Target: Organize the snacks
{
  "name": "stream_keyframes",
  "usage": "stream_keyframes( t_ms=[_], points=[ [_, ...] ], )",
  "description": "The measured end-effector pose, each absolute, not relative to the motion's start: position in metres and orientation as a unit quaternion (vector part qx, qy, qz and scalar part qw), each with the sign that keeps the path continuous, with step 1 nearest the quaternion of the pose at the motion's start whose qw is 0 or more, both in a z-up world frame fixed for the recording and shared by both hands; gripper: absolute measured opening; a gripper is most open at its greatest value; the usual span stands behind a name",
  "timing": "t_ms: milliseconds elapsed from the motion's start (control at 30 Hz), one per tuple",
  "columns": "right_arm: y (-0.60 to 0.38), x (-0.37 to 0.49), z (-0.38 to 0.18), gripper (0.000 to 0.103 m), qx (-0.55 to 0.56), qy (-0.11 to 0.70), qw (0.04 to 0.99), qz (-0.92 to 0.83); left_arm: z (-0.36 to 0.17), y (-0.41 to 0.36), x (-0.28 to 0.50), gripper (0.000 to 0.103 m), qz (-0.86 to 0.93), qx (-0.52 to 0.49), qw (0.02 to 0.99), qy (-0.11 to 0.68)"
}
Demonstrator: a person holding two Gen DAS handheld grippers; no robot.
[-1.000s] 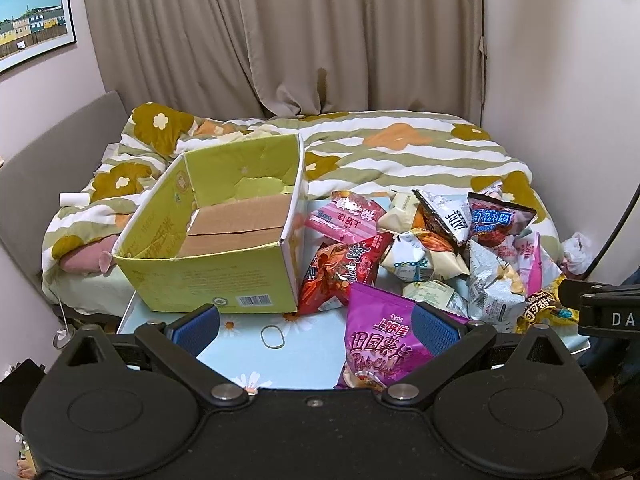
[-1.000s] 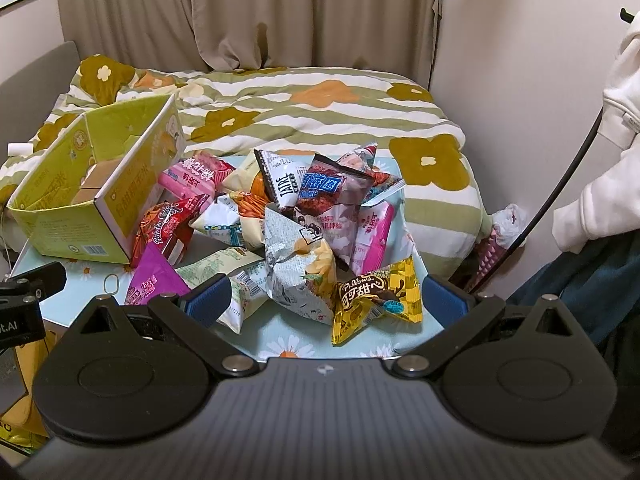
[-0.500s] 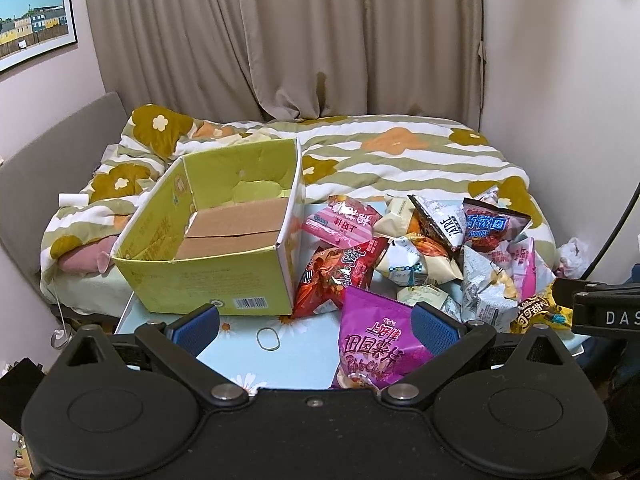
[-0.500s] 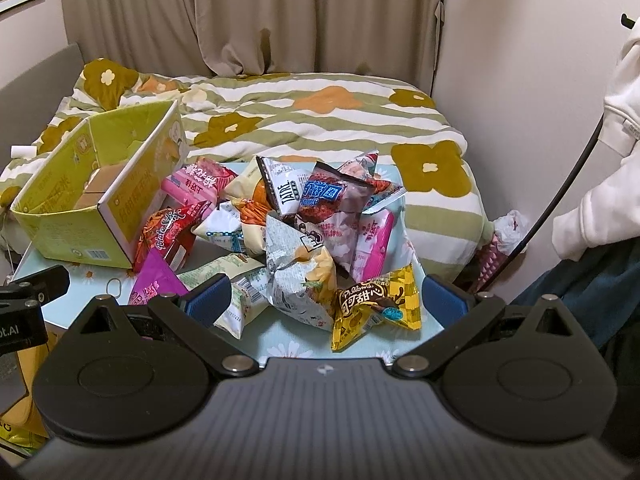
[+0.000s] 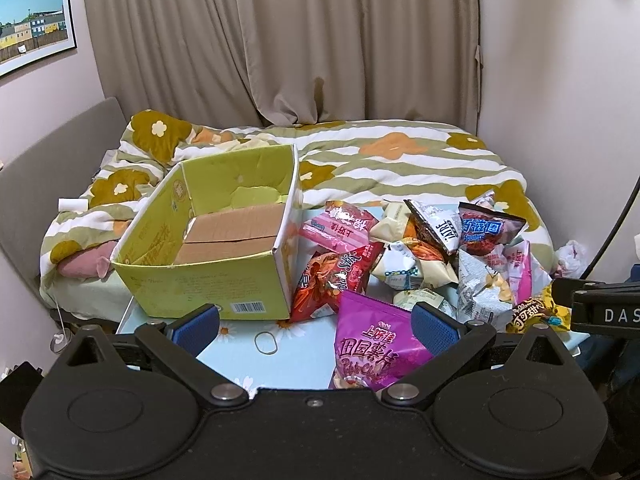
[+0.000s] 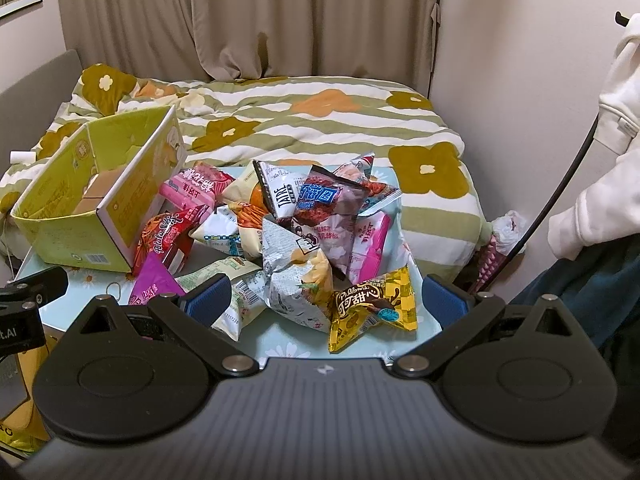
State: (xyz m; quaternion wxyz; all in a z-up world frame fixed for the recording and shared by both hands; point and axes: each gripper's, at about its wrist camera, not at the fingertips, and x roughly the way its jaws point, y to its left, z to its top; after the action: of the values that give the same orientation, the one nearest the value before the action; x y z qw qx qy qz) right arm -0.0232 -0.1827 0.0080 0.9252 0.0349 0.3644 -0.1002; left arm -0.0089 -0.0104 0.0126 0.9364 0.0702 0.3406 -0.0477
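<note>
At centre left of the left wrist view an open yellow-green cardboard box (image 5: pixel 208 248) is seen on the pale blue flowered table (image 5: pixel 240 344), only its brown bottom flaps visible inside. A heap of crinkled snack bags (image 5: pixel 432 248) is piled just right of it, the red bag touching the box. The left gripper (image 5: pixel 316 326) is held spread wide over a purple chip bag (image 5: pixel 376 348), nothing grasped. In the right wrist view the right gripper (image 6: pixel 326 300) is likewise parted, a yellow chocolate pillow bag (image 6: pixel 376 304) lying between its fingers.

Beige curtains (image 5: pixel 280 40) across back wall, framed picture (image 5: pixel 36 20) on left, floral striped bedspread (image 5: pixel 400 160), grey headboard (image 5: pixel 48 152)
</note>
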Motion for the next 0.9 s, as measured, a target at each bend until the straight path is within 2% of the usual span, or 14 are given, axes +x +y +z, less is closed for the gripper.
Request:
stream_keyframes(
  t_ms=[900],
  points=[
    [-0.1834,-0.0238,0.0081,0.103,0.036,0.364,0.925,-0.100,0.0124,-0.0093,-0.0086,0.103,-0.045,0.069,0.937,0.339]
  ],
)
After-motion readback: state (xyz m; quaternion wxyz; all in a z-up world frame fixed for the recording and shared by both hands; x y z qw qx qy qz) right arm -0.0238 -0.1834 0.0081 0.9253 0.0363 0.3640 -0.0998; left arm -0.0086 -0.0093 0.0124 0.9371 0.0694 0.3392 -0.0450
